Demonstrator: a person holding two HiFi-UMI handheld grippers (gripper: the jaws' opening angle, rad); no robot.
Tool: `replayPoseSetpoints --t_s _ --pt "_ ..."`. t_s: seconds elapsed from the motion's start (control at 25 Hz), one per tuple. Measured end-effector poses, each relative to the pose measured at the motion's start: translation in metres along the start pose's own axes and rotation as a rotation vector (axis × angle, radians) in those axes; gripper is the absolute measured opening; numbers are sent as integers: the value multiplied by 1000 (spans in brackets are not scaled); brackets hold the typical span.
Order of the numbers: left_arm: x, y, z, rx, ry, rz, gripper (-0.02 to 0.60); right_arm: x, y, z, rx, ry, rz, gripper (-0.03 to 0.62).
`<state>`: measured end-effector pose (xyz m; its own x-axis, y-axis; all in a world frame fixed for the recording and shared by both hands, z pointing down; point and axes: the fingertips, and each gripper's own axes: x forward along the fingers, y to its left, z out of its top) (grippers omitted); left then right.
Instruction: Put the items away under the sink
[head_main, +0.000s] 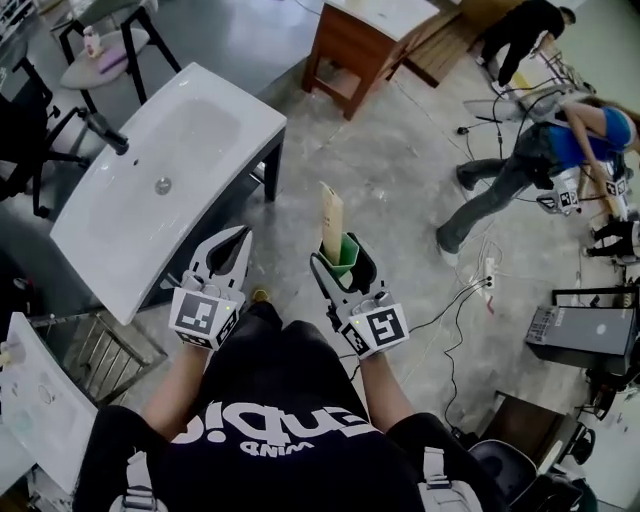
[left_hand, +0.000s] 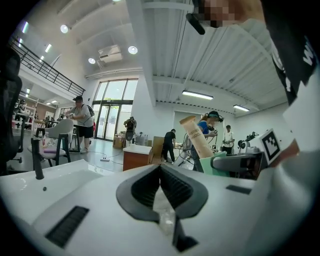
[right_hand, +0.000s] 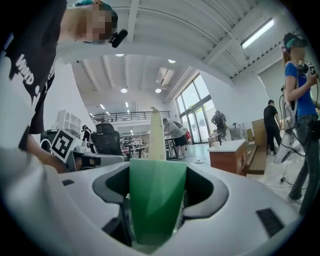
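Starting upper left: one white sink (head_main: 165, 180), angled across the frame, with one black faucet (head_main: 105, 132) at its far edge. Just right of its near corner, lower centre, the left hand-held gripper (head_main: 228, 250), pinched fully closed, tips meeting. Only a pale see-through scrap low between the pads, too unclear to name. Moving right: the right hand-held gripper (head_main: 342, 262), clamped on one green cup (head_main: 345, 252), upright, with one tan tube (head_main: 331, 212) poking out the top. Held at centre frame above the concrete floor (head_main: 400, 170), right of the sink and not beneath it. Top centre, one wooden cabinet (head_main: 350, 50). Far upper right, two onlookers: one person in black (head_main: 520, 25), one person in blue (head_main: 560, 140), bending forward.
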<state>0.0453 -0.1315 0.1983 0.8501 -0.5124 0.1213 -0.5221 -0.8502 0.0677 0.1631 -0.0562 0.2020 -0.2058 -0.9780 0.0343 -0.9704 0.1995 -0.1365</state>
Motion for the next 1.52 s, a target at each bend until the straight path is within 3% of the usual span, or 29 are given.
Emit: replayPoseSetpoints --t_s 0.2,0.48,1.28,1.52 --pt "31 4 -14 -5 -8 -19 20 15 -24 -12 -7 -15 -13 316" --pt "61 9 -62 -30 -38 13 20 31 -55 -58 -12 -34 13 316" --pt "127 75 -266 -35 -54 51 20 125 -96 -248 0 -132 146 314" --pt "130 110 -349 -53 -85 51 20 156 -87 -328 -46 -145 180 314"
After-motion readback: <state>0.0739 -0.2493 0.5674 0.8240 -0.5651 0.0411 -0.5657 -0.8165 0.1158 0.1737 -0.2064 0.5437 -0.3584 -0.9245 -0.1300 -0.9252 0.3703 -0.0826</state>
